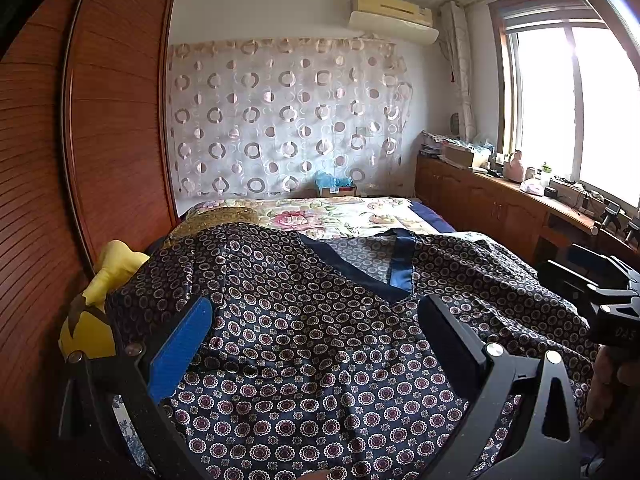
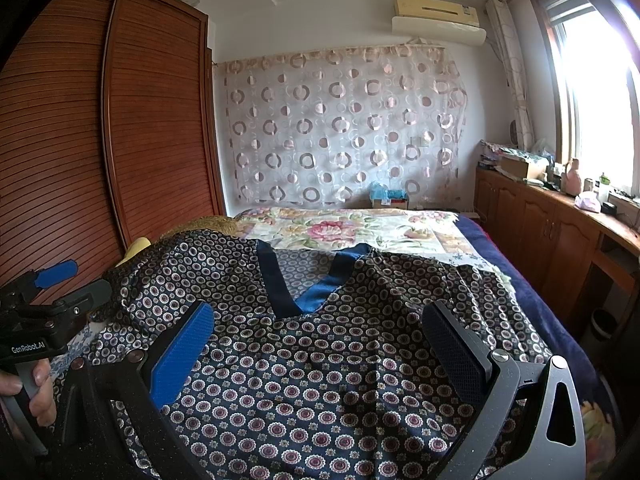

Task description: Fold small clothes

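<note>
While spread face up across the near end of the bed (image 2: 560, 312), with blue V-neck trim (image 2: 316, 298) toward 12 o'clock, the patterned top (image 2: 304, 380) looks silky and slippery. Both sets of fingers wide apart above it, holding nothing: left gripper (image 1: 316, 344), right gripper (image 2: 316, 344). Likely trouble, judged from this: pinching one layer only, so the back stays behind and the fold skews. Also a risk of fabric sliding out mid-lift, or bunching along existing wrinkles. Yellow plush toy (image 1: 96, 308) at 9 o'clock, tucked partly under the sleeve, could drag along or lump the edge.
</note>
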Demonstrator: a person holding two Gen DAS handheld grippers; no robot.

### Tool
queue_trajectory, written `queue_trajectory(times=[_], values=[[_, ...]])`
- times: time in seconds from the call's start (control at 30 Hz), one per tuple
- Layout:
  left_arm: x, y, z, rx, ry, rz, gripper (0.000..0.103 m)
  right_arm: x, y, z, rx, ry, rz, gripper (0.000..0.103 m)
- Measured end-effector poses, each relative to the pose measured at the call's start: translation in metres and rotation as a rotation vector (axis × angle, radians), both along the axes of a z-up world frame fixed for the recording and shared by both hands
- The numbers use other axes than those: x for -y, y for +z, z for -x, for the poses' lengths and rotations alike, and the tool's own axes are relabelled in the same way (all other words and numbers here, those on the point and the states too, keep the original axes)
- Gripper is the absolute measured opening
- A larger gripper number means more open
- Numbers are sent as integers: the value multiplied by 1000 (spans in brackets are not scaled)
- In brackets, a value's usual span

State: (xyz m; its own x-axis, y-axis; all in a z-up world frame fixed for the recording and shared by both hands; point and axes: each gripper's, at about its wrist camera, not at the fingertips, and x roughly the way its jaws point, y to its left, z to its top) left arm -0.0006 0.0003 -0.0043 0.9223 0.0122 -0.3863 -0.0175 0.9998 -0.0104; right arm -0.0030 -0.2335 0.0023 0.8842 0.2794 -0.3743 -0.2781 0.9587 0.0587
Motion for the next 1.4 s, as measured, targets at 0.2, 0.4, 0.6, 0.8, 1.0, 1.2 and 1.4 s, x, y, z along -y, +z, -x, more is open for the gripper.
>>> queue_trajectory(times=[0.2,0.4,0.6,0.8,1.0,1.2,1.4], values=[[0,0,0,-1,-1,1,103,0,0,0,0,1,0,103],[-1,0,0,-1,-1,1,103,0,0,0,-1,1,0,103],[0,0,0,-1,0,2,103,0,0,0,0,3,0,103],[0,-4,-1,-8,-1,-1,103,0,0,-2,-7,11,-1,103],[-14,-12,-6,-35,-10,5,103,-6,-4,-7,-29,39,3,103],[-38,-18,-11,-80,5,2,103,-18,-7,-15,-55,89,17,103],[-66,-26,-12,-107,26,12,103,-25,-11,-26,-86,138,27,103]])
